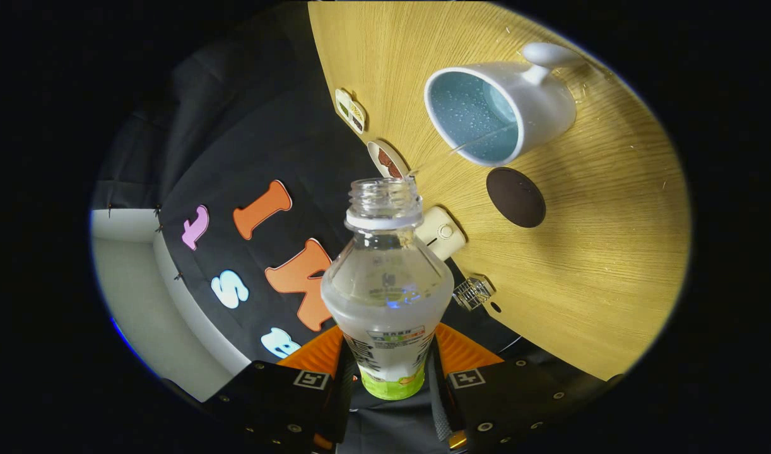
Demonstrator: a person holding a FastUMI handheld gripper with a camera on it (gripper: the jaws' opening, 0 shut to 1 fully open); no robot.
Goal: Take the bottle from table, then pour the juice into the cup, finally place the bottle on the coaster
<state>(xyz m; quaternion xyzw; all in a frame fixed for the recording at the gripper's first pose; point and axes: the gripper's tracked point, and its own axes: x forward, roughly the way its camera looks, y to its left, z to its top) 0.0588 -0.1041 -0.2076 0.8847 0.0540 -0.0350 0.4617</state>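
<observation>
My gripper (390,372) is shut on a clear plastic bottle (387,290) with a white and green label, both fingers pressing its lower body. The bottle has no cap and its open mouth points ahead, tilted toward the wooden table (612,252). A thin clear stream leaves the mouth and runs into a white cup (502,107) with a pale blue inside and a handle on its far side. Droplets cling to the cup's inner wall. A dark brown round coaster (515,197) lies on the table right beside the cup, between the cup and the bottle mouth.
Along the table's edge by the booth wall sit two small picture cards (351,110) (387,159), a small white device (442,233) and a clear faceted block (472,293). A pale floor (146,302) lies beyond the black cloth.
</observation>
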